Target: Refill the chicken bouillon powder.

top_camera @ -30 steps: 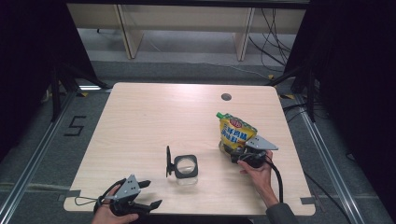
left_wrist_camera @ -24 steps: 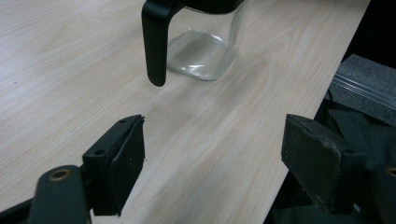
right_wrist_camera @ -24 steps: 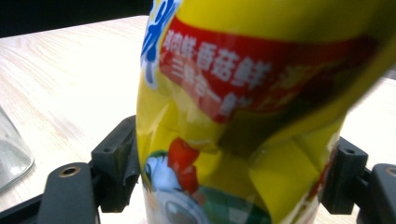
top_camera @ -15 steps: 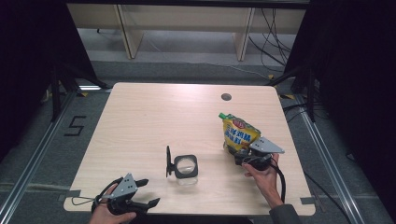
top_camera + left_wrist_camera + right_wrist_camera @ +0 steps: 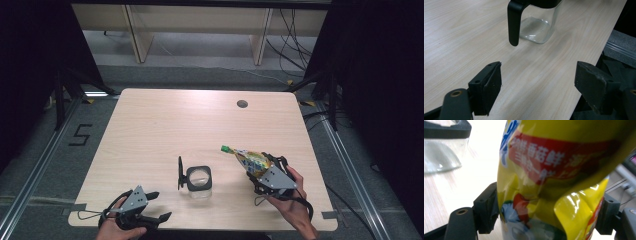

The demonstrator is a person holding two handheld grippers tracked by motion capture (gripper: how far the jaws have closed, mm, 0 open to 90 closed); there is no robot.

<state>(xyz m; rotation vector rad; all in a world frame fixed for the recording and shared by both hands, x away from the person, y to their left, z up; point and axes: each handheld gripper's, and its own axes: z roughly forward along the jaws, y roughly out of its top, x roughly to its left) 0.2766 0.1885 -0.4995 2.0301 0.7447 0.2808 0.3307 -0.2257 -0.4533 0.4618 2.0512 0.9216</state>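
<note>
A yellow pouch [image 5: 251, 161] with a green cap and red lettering is lifted off the table and tilted, cap toward the left. My right gripper [image 5: 262, 177] is shut on the pouch [image 5: 554, 182], its pads pressing both sides. A clear glass jug [image 5: 199, 178] with a black rim and black handle stands at the table's front middle. In the left gripper view the jug [image 5: 536, 25] stands just ahead, handle nearest. My left gripper [image 5: 152, 207] rests at the front left edge of the table, jaws open with nothing between them [image 5: 537, 87].
The light wooden table [image 5: 165, 125] has a round cable hole [image 5: 242, 104] at the back right. Dark floor, metal rails and stand legs surround it. The table's front edge runs close under both hands.
My right gripper has lifted the pouch and swung it left toward the jug, tipping its cap over to the left. The left gripper has stayed where it was.
</note>
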